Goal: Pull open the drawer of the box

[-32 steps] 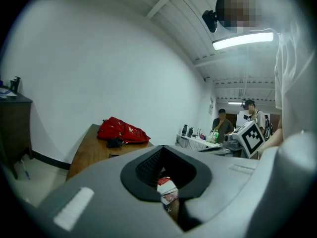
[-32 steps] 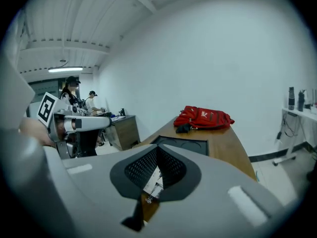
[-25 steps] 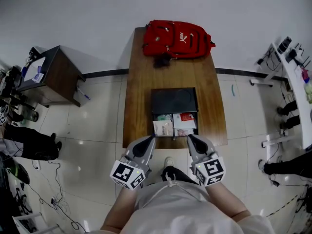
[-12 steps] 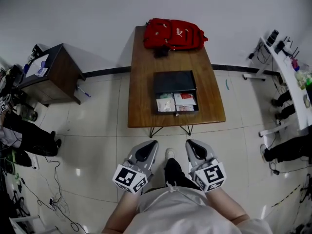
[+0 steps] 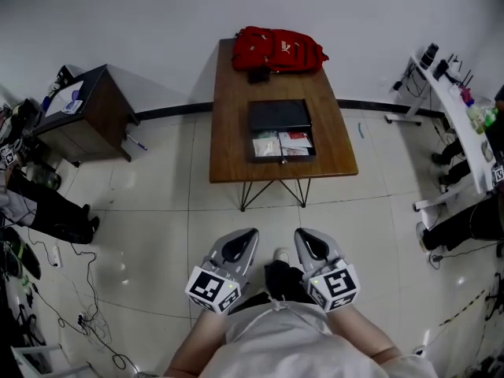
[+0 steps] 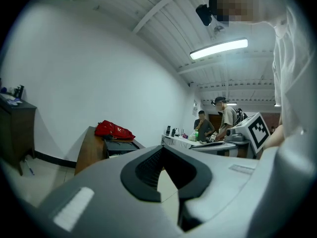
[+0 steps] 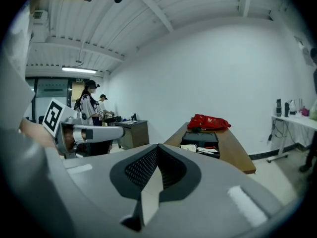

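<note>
**Drawer stands open; both grippers held back from the box, empty**

The black box point(image 5: 279, 115) sits in the middle of the wooden counter point(image 5: 228, 136). Its drawer point(image 5: 283, 145) is drawn out of the side of the box that faces the person. The tray lies open to view, with white and red papers or packets in it. Beyond the box, at the wall end of the counter, lies a red backpack point(image 5: 277, 50), close to the box but not clearly touching it.

Both grippers are well apart from the box, out over the tiled floor point(image 5: 157, 211) and close to the person's body. They point toward the box, with the counter's near edge and a stretch of floor between. In the head view the left gripper point(image 5: 249, 233) and the right gripper point(image 5: 300, 233) sit side by side. In its own view the left gripper point(image 6: 162, 150) has its jaws pressed together at the tips, and nothing is pinched between the black pads. The right gripper point(image 7: 157, 147) is the same, tips meeting and pads bare.

Left of the box, off the counter, stands a dark wooden cabinet point(image 5: 87, 120). Right of the box, against the room's edge, runs a white bench point(image 5: 461, 120) with bottles on it. Other people stand in the background of both gripper views.
</note>
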Tool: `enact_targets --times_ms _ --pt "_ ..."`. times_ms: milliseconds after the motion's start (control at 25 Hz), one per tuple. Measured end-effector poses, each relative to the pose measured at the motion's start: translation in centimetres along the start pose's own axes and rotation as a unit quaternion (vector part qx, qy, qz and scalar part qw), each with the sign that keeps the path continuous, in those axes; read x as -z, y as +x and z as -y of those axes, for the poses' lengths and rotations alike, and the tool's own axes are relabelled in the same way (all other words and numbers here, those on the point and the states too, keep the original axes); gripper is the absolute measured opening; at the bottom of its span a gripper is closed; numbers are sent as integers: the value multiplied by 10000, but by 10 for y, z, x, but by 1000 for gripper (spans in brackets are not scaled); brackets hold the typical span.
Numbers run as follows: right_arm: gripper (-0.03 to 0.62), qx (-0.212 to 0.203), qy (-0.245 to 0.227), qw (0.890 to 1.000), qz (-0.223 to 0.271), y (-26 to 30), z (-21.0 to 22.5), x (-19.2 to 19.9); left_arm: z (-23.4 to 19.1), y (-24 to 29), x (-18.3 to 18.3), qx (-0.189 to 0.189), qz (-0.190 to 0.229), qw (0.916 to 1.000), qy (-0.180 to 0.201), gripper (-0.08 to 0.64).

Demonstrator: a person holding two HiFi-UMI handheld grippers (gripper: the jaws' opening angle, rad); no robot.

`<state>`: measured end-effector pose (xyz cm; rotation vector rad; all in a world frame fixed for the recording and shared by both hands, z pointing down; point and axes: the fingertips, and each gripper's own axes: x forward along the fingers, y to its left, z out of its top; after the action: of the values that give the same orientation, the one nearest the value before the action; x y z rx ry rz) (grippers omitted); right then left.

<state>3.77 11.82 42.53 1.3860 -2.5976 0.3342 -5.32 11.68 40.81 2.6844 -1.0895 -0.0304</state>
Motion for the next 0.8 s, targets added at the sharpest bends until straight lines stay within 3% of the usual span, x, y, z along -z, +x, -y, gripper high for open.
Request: enact_targets --times_ms 160,800 --pt "6 -1 337 9994 -8 -10 -6 3 13 -10 -3 -18 28 10000 84 6" --pt "6 -350 -384 9985 197 -39 -17 -13 54 -17 -15 -201 178 9993 275 6"
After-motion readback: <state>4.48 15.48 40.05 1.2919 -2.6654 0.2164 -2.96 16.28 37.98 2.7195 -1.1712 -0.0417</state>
